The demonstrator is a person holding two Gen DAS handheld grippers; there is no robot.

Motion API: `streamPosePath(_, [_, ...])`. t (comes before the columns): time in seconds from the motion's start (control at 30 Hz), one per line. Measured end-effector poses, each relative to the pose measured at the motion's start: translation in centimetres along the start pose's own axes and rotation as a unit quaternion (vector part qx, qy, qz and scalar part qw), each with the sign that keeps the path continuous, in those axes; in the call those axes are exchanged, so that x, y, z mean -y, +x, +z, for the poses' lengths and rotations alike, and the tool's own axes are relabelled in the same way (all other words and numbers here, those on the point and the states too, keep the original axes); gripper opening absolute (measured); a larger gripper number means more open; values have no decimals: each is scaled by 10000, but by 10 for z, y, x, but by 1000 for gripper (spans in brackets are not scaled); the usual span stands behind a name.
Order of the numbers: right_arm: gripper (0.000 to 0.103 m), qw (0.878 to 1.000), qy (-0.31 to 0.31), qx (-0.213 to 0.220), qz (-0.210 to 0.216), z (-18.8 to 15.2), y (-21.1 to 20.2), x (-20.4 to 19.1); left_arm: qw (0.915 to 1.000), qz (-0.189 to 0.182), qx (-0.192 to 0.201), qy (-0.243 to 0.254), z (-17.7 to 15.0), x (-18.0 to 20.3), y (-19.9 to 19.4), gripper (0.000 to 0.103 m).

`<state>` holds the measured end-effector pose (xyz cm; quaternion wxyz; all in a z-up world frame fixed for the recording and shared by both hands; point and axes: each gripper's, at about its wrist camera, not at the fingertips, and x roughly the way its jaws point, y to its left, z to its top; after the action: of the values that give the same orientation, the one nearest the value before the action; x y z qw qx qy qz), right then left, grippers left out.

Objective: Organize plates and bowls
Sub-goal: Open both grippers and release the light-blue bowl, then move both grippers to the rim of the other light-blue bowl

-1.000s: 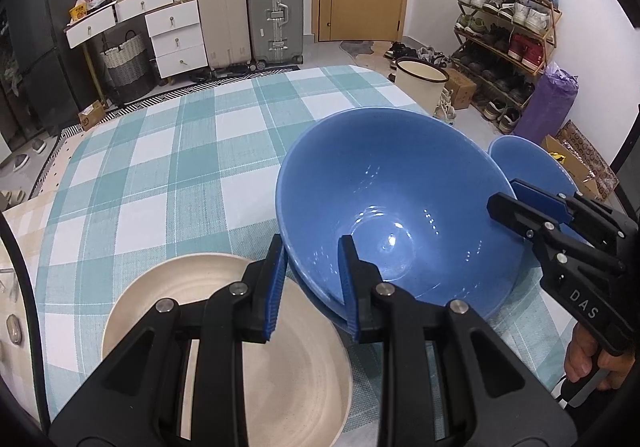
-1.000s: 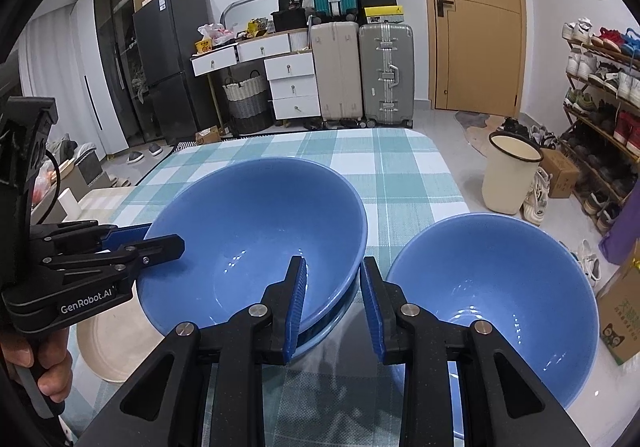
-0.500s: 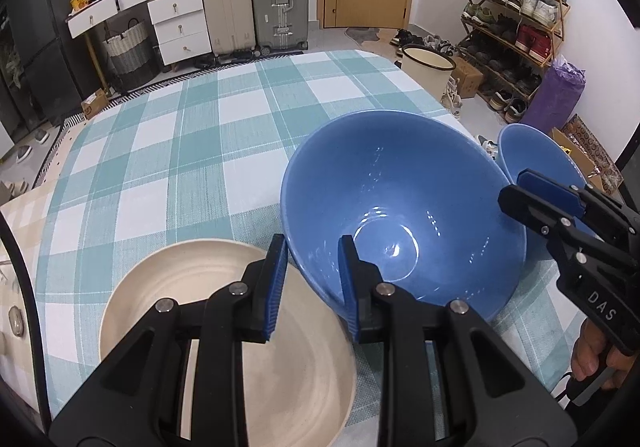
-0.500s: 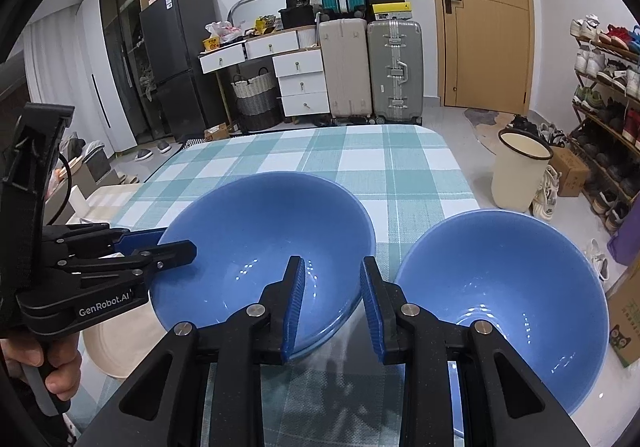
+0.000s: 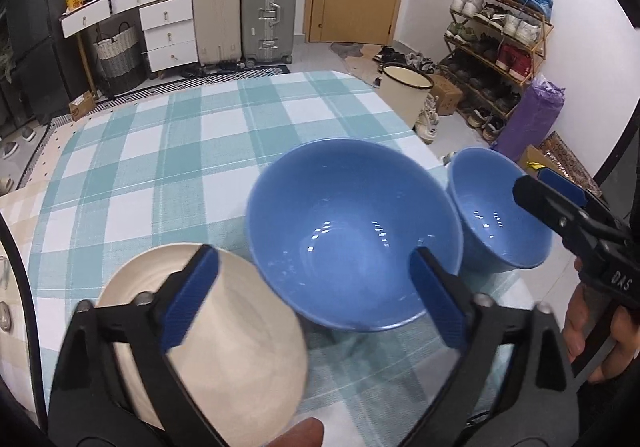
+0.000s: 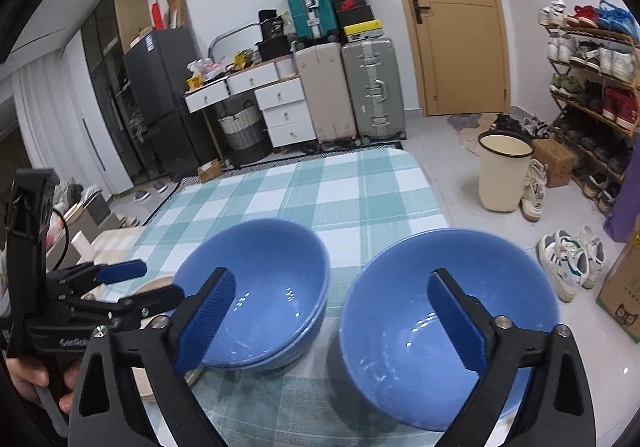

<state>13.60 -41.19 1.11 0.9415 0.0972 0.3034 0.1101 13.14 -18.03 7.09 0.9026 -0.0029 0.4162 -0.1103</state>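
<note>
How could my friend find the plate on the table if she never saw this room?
Start at the table with the teal and white checked cloth. Near its front edge stand two blue bowls, and the cream plate lies just left of the bigger one. It is the only flat, pale dish there; its neighbours are deep and blue.

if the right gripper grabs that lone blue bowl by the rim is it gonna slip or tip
Probably slippery: the lone blue bowl shows glossy highlights, so its glaze may slide between the right gripper pads. It looks rigid and likely breakable, like ceramic. Its walls flare wide, so a one-sided rim pinch may let it tilt. It also sits near the table edge.
</note>
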Motion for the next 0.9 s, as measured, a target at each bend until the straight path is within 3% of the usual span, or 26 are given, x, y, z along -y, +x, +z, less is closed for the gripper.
streamPosePath(0.53, [101, 9982, 498, 151, -300, 10, -44, 51, 9956, -909, -186, 157, -5, 77, 8, 102])
streamPosePath(0.6, [101, 9979, 525, 153, -334, 10, -48, 57, 9933, -1121, -214, 177, -5, 86, 11, 97])
streamPosePath(0.77, [101, 9963, 762, 108, -392, 7, -49, 78, 9848, -1662, -430, 263, -2, 104, 18, 65])
streamPosePath(0.9, [100, 9948, 921, 111, -424, 6, -49, 92, 9802, -1896, -540, 201, 1, 116, 25, 46])
